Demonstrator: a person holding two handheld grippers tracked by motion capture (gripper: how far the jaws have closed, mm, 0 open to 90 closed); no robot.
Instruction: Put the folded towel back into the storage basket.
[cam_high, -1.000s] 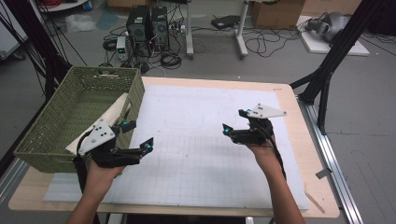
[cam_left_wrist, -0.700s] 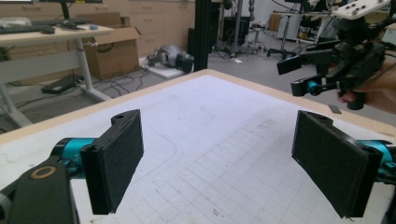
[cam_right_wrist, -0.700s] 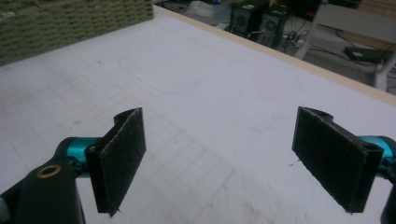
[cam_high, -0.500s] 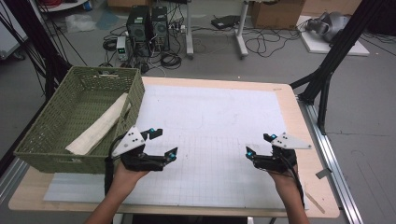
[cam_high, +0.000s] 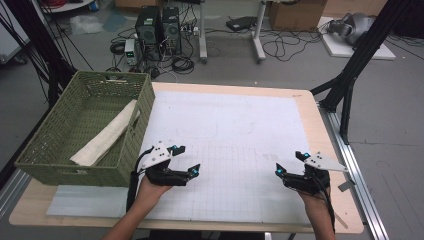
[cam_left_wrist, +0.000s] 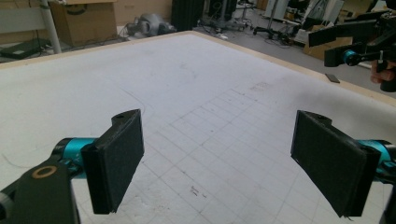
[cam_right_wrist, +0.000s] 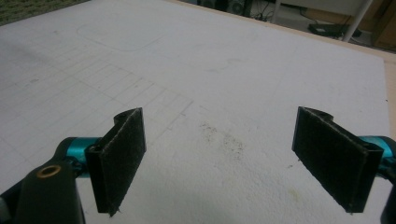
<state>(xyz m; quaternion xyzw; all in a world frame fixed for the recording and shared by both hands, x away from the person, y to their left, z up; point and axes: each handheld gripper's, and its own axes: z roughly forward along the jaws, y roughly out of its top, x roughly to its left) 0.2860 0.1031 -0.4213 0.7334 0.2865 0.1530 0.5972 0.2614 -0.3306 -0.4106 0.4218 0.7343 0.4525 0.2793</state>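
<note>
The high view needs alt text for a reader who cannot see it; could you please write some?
A person holds the left gripper and the right gripper, both open and empty, low over a white gridded mat on a wooden table. At the table's left edge, a green woven basket holds a folded beige cloth.

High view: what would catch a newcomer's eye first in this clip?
The green woven basket at the table's left edge stands out, with a pale folded cloth lying aslant inside it. Near the front edge of the white gridded mat, the left gripper and right gripper both have open, empty jaws.
</note>
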